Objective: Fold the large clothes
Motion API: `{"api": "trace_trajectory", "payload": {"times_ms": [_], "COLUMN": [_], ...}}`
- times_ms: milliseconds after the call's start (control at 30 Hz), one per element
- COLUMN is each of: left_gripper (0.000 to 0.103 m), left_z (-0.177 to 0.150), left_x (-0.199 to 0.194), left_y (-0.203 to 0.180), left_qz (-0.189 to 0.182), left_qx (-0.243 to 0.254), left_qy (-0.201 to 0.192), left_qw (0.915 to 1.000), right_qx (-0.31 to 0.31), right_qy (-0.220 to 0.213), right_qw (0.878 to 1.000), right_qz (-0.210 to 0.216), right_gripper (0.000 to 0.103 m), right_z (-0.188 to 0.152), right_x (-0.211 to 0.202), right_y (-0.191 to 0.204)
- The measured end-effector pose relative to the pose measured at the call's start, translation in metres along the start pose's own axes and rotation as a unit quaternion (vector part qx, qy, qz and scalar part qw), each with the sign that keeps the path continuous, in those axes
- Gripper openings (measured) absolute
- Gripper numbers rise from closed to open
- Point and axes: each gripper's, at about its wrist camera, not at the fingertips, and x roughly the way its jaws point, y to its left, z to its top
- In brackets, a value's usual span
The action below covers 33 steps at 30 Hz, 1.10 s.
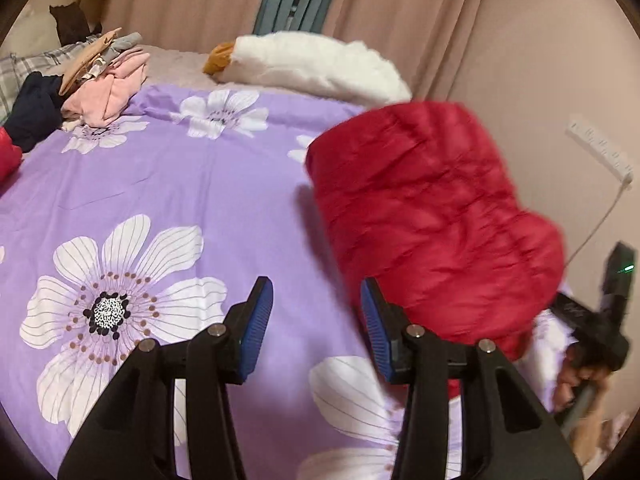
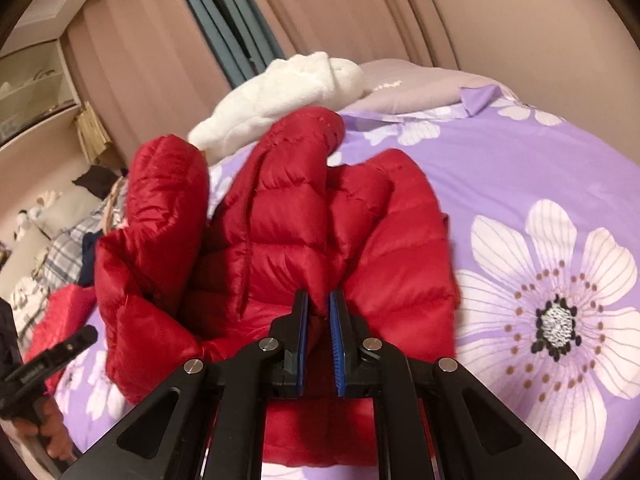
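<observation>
A red quilted down jacket (image 2: 280, 232) hangs bunched above the purple floral bedspread (image 2: 520, 168). My right gripper (image 2: 319, 300) is shut on a fold of the jacket and holds it up. In the left wrist view the jacket (image 1: 432, 216) is lifted at the right, blurred by motion. My left gripper (image 1: 316, 292) is open and empty over the bedspread (image 1: 180, 184), just left of the jacket. The left gripper also shows at the lower left of the right wrist view (image 2: 52, 356).
A pile of pink and dark clothes (image 1: 104, 88) lies at the bed's far left. A white fluffy garment (image 1: 320, 64) lies along the far edge by the curtains. Another red item (image 2: 64, 312) lies at the left. A power strip (image 1: 600, 148) hangs on the wall.
</observation>
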Motion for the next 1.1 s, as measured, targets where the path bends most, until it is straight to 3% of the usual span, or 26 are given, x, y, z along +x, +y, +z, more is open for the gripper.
{"api": "trace_trajectory", "payload": {"times_ms": [167, 267, 400, 467, 567, 733, 867, 967, 1033, 1100], "left_gripper": [0.045, 0.045, 0.045, 0.046, 0.044, 0.043, 0.043, 0.043, 0.043, 0.043], "left_z": [-0.002, 0.001, 0.004, 0.005, 0.003, 0.003, 0.004, 0.003, 0.004, 0.005], "left_x": [0.013, 0.011, 0.006, 0.013, 0.035, 0.038, 0.038, 0.040, 0.040, 0.039], "left_y": [0.013, 0.018, 0.017, 0.012, 0.002, -0.011, -0.010, -0.015, -0.024, -0.034], "left_qz": [0.009, 0.002, 0.051, 0.069, 0.037, 0.032, 0.014, 0.012, 0.003, -0.015], "left_qx": [-0.046, -0.073, -0.094, -0.082, -0.070, -0.043, -0.050, -0.040, -0.027, -0.011], "left_qy": [0.016, 0.004, -0.028, -0.022, 0.007, -0.008, -0.007, -0.009, -0.014, -0.021], "left_qw": [0.9988, 0.9973, 0.9939, 0.9940, 0.9968, 0.9985, 0.9986, 0.9991, 0.9995, 0.9996], "right_qx": [0.014, 0.010, 0.063, 0.055, 0.047, 0.024, 0.035, 0.043, 0.040, 0.039], "right_qy": [0.000, 0.004, 0.014, 0.010, 0.018, 0.026, 0.028, 0.029, 0.027, 0.024], "right_qw": [1.000, 0.997, 0.997, 0.997, 0.998, 0.999, 0.999, 0.999, 0.998, 0.998], "right_qz": [-0.011, -0.073, -0.032, -0.044, -0.033, -0.036, -0.012, 0.012, 0.028, 0.034], "right_gripper": [0.011, 0.002, 0.002, 0.002, 0.002, 0.002, 0.003, 0.016, 0.039, 0.046], "right_z": [-0.002, -0.003, -0.008, -0.007, -0.009, -0.010, -0.010, -0.010, -0.010, -0.010], "right_x": [-0.004, -0.002, -0.004, -0.008, -0.008, -0.003, -0.005, -0.004, -0.004, -0.003], "right_y": [-0.015, -0.021, -0.047, -0.047, -0.042, -0.034, -0.036, -0.035, -0.033, -0.029]}}
